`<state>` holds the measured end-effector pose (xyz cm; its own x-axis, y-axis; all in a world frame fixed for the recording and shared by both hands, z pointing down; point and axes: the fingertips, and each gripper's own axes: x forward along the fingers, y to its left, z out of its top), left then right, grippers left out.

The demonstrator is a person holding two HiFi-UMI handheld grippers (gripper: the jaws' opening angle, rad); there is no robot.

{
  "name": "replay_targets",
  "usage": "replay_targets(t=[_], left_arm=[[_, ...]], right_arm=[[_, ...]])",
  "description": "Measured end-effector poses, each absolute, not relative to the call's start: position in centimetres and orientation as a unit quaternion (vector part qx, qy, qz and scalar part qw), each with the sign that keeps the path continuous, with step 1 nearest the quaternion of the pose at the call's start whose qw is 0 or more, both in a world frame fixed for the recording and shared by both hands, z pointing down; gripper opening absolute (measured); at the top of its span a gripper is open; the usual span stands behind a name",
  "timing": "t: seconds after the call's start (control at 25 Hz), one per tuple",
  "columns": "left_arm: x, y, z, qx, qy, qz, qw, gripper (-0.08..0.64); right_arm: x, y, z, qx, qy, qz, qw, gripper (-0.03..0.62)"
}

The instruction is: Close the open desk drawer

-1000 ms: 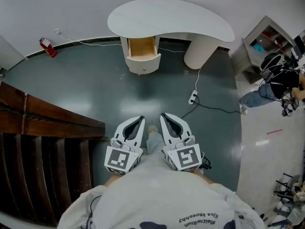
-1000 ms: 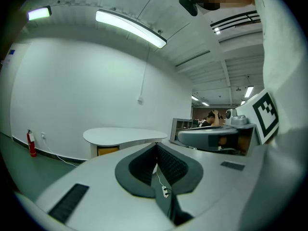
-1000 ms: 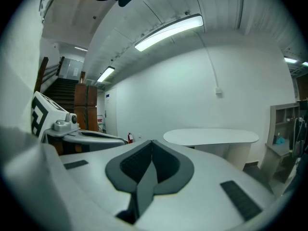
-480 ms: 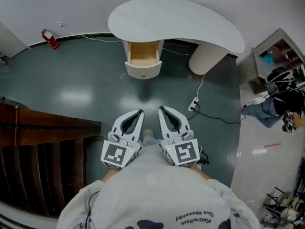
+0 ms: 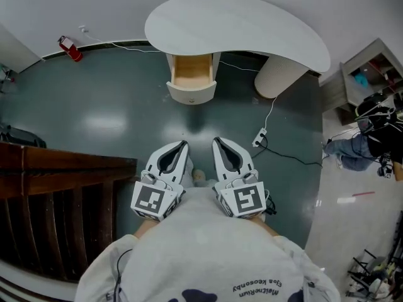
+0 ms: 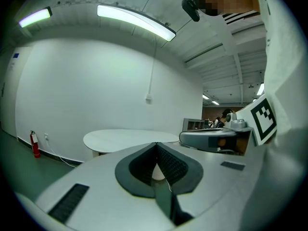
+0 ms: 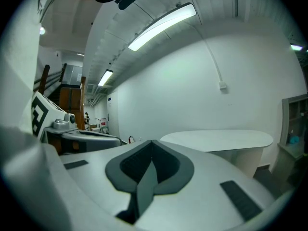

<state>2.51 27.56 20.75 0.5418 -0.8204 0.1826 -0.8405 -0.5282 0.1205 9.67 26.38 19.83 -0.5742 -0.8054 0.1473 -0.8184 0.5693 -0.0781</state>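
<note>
A white kidney-shaped desk (image 5: 233, 27) stands against the far wall. Its drawer (image 5: 191, 74) is pulled out toward me, showing a bare wooden inside behind a rounded white front (image 5: 191, 95). My left gripper (image 5: 182, 145) and right gripper (image 5: 218, 141) are held side by side close to my body, well short of the drawer, pointing at it. Both are shut with nothing between the jaws. In the left gripper view the left gripper (image 6: 157, 144) points at the desk top (image 6: 127, 139). In the right gripper view the desk top (image 7: 216, 138) lies beyond the shut right gripper (image 7: 151, 142).
A power strip (image 5: 257, 133) with its cable lies on the dark floor right of the drawer, near the desk's round pedestal (image 5: 276, 78). A dark wooden stair rail (image 5: 63, 168) fills the left. A red fire extinguisher (image 5: 70, 48) stands at the wall. Shelves (image 5: 371, 65) and a seated person (image 5: 368, 143) are at the right.
I have come a little nearer to the desk, and it has drifted slightly in the head view. Both grippers moved forward with me, still shut and side by side.
</note>
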Motion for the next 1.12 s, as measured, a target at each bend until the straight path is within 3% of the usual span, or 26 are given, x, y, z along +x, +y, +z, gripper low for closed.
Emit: replay_targets(t=[1.12], left_arm=[[-1.2,11.2,21.7,0.887,-0.442,0.046,0.127,0.011]], right_arm=[[6.2,11.4,20.3,0.49,-0.864,0.075,0.082,0.015]])
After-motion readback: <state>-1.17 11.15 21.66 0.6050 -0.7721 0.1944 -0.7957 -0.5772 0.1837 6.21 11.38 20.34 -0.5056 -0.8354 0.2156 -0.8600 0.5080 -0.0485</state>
